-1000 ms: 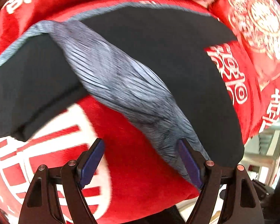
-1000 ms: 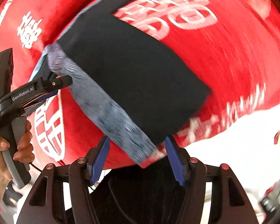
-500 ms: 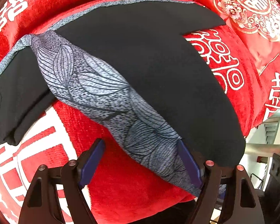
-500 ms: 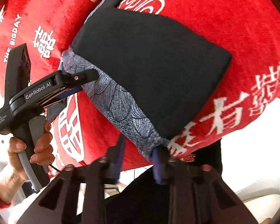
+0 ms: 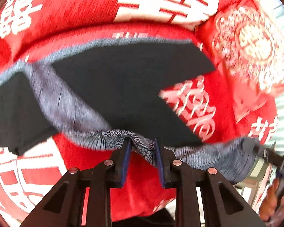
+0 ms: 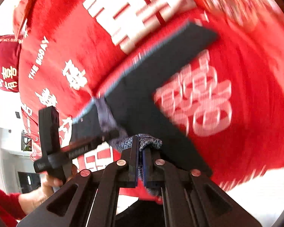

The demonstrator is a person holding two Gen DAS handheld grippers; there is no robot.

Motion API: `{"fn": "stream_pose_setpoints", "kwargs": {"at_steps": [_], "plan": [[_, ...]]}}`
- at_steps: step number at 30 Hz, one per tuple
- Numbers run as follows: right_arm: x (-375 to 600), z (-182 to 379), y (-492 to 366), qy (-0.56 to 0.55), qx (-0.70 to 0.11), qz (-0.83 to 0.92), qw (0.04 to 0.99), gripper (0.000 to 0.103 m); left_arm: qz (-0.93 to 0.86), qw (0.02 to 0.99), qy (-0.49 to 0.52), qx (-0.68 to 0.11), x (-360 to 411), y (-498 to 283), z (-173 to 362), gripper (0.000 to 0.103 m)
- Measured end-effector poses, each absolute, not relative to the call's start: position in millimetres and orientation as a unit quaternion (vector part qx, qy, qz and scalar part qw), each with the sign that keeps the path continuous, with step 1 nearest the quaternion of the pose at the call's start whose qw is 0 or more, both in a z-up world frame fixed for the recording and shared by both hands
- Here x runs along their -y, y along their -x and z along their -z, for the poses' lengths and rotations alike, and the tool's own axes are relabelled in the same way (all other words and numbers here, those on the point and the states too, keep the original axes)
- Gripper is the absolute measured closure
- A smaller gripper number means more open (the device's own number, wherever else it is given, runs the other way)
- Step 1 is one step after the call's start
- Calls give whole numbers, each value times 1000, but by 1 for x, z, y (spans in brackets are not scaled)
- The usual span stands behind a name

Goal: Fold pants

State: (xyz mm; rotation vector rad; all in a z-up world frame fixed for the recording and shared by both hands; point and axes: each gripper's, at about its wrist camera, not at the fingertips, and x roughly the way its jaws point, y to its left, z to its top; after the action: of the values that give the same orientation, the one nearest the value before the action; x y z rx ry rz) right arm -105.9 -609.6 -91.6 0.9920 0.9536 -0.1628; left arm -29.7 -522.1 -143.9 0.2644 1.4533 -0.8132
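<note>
**Both grippers on the patterned band, pants draped over the red cover**

Left wrist view first: the black pants with a grey leaf-patterned waistband [image 5: 123, 94] lie spread across the red plush cover with white lettering [image 5: 75, 9], the dark legs reaching away from the camera over that cover. The left gripper [image 5: 143, 145] has its jaws closing, and a bunched fold of the grey waistband [image 5: 140, 143] sits right between the blue pads, lifted clear of the cover. Off to the right along the same band, the right gripper [image 5: 265, 153] shows at the frame's edge, at the band's far end, with a hand [image 5: 274, 198] blurred below it.

Over to the right wrist view: the right gripper [image 6: 140, 149] is clamped tight, a tuft of grey band [image 6: 149, 141] pinched between its pads. The pants [image 6: 151, 94] run away across the red cover [image 6: 66, 37] as a long dark strip. The left gripper [image 6: 85, 145] reaches in to the band from the left, held by a hand [image 6: 39, 194] in a red sleeve [image 6: 1, 200].

Judging the cloth: soft, light, thoroughly limp, sagging between the two grips. It looks thin and a touch slippery on plush, so the doubled waistband is the sound place to hold, one grip near each end to keep the edge taut.
</note>
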Motion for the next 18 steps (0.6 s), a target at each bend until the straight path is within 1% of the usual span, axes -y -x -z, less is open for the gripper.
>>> {"fn": "stream_pose_setpoints", "kwargs": {"at_steps": [6,10,15,18], "plan": [[687,83,36,-402,-455,76,791,100,342,711,-124,-602,562,-31,121,76],[730,98,-12,-359,-478,94,796,100,309,747,-131,-574,565,-59,112,76],[769,128,-47,-338,-506,121,784,100,248,758,-144,-586,546,-79,127,76],[787,152,-58,-362,-520,117,765,99,216,751,-150,-605,537,-88,150,75]]}}
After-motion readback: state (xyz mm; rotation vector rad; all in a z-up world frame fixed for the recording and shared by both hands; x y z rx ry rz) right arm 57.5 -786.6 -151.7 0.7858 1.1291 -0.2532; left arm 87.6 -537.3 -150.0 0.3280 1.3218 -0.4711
